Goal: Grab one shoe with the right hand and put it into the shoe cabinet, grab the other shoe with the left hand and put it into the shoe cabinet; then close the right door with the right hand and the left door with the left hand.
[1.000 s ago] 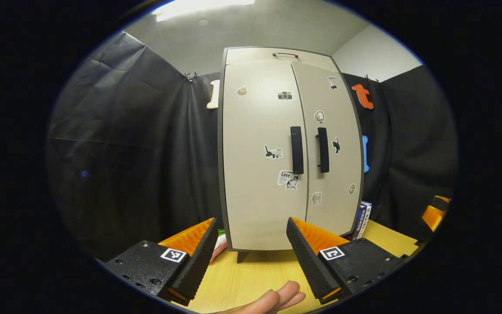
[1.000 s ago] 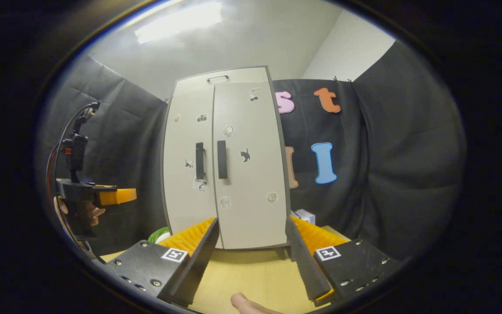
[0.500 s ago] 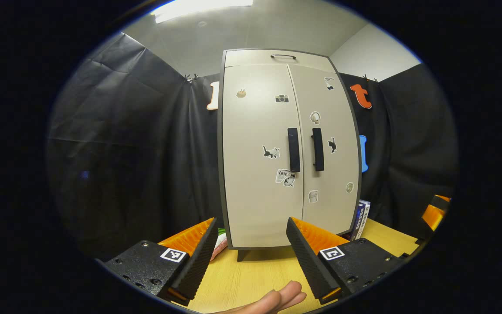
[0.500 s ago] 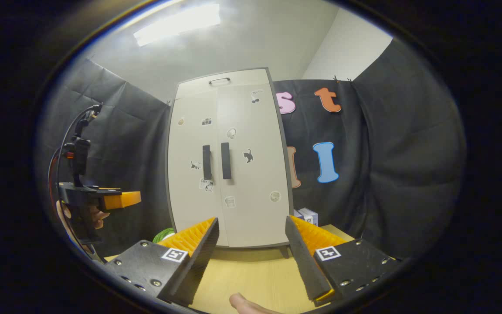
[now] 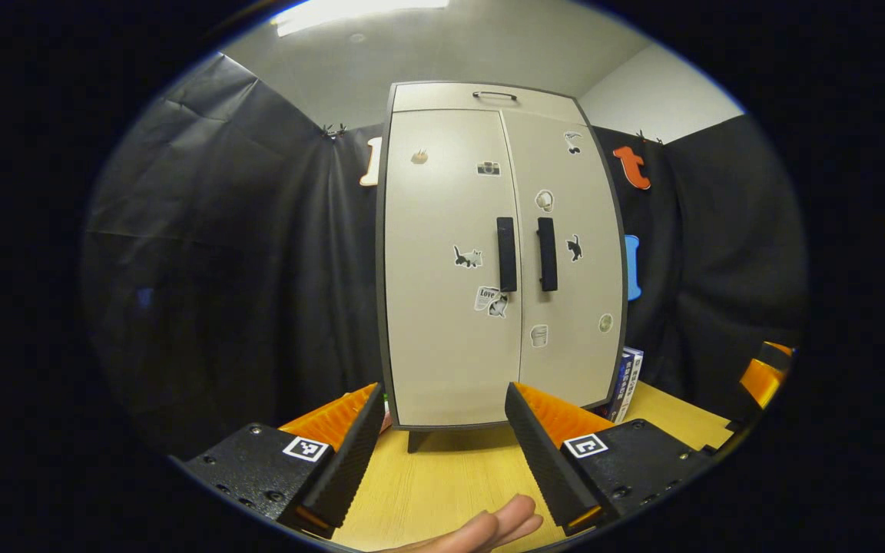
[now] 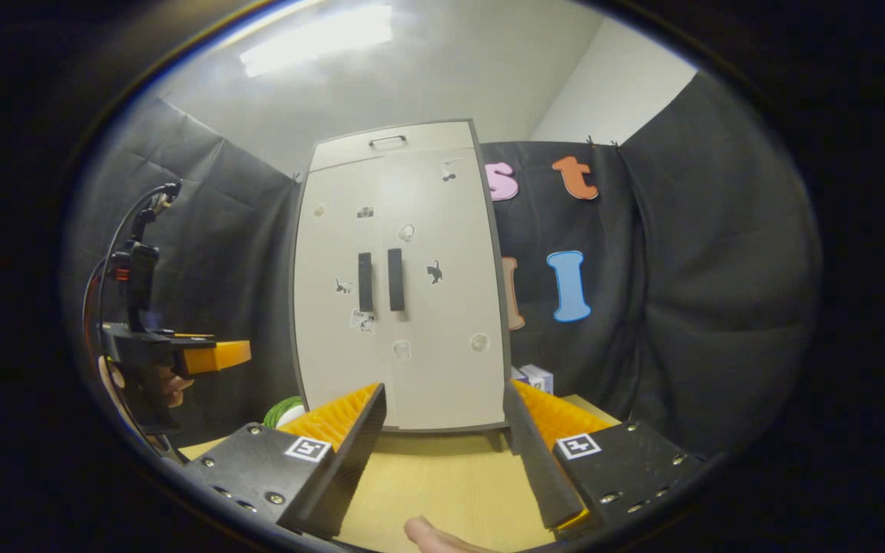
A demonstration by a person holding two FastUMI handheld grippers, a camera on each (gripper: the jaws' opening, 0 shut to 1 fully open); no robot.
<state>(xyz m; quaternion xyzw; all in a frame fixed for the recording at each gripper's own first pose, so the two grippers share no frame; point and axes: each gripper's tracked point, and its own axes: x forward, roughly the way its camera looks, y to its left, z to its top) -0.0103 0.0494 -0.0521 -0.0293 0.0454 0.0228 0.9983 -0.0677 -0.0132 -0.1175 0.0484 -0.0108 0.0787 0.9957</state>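
Both doors of the shoe cabinet [image 5: 500,253] on the tabletop [image 5: 442,484] appear shut, no shoes visible, so the task seems finished; the left gripper [image 5: 442,453] and right gripper [image 6: 442,453] hold their fingers wide and empty, needing only to retreat.

You are working at a light wooden table [image 5: 442,491]. The tall beige two-door shoe cabinet [image 5: 450,322] stands on it on short dark feet, both doors flush. Just beside its right side, small upright boxes [image 5: 625,374] rest on the table. A green object [image 6: 283,411] lies at its left.
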